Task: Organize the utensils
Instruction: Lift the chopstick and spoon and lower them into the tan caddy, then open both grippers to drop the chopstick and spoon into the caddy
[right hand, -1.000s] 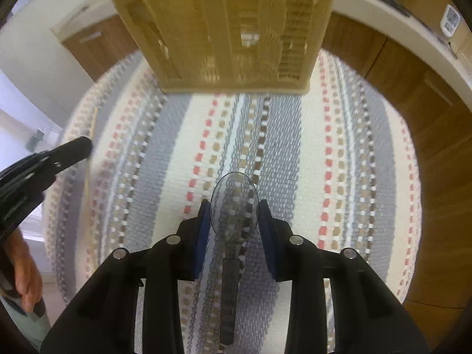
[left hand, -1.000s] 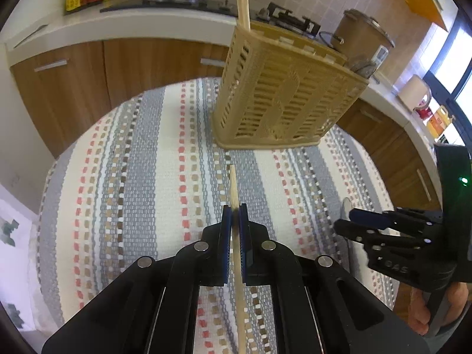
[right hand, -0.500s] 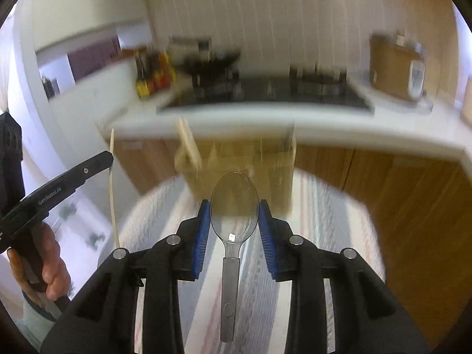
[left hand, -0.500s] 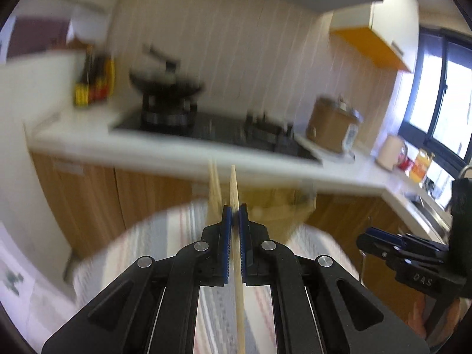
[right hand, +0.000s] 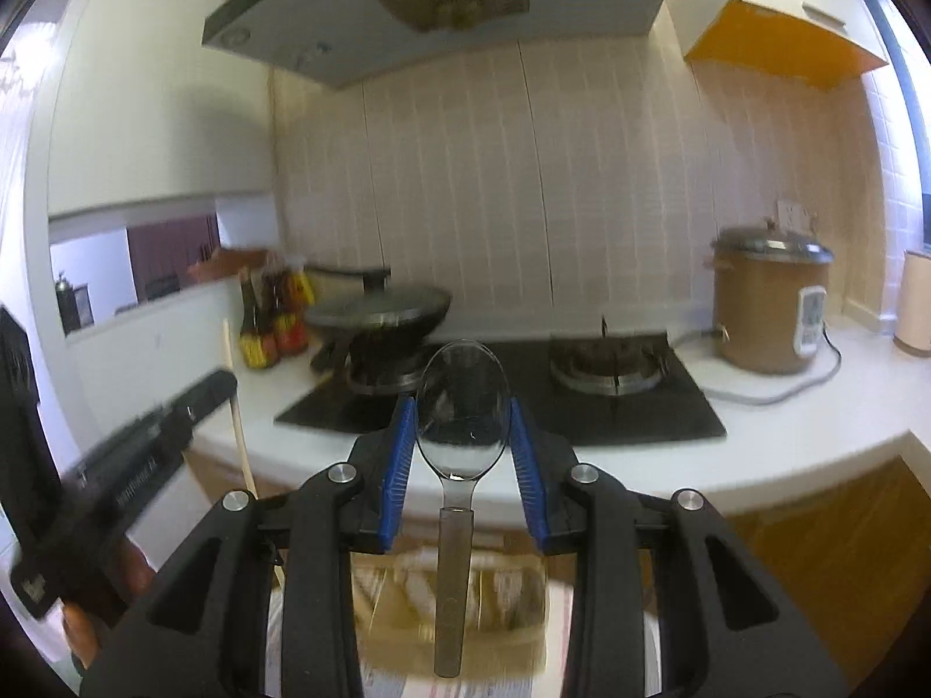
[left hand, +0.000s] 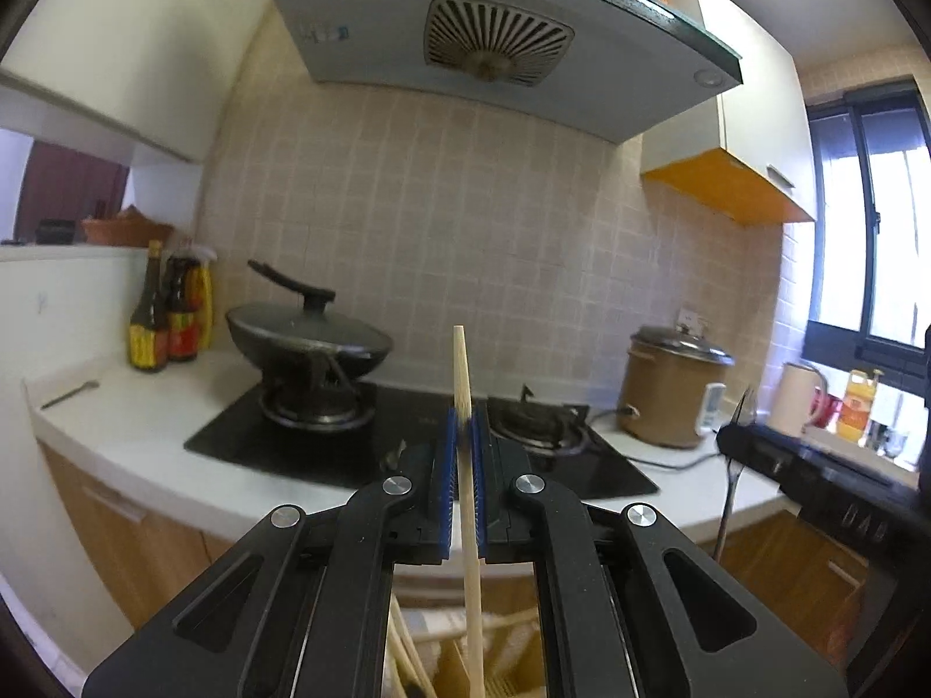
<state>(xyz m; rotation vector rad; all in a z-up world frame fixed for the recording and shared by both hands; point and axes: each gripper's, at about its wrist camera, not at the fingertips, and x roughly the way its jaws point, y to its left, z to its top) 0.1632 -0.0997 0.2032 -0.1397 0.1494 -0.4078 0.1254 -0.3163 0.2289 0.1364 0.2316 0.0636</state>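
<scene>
Wooden chopstick (left hand: pixel 465 401) clamped in left gripper (left hand: pixel 464 436); right gripper (right hand: pixel 464 436) grasps clear, probably plastic, spoon (right hand: pixel 462 407).

Both views fisheye: straight lines bow near rim, black vignette at corners. Daylight enters through window (left hand: pixel 873 244) at right of left wrist view; panes blown out, frame dark. Kitchen evenly lit, moderately bright. Left wrist view mostly sharp; range hood (left hand: pixel 494 41) crisp, tiled wall (left hand: pixel 465 232) clear. Right wrist view motion-blurred: tile seams smeared into vertical streaks, bottles (right hand: pixel 273 320) soft, basket (right hand: pixel 454 611) at bottom smeared. Soft shadow on upper wall left of hood. Clear spoon (right hand: pixel 462 407) shows faint specular glints.
</scene>
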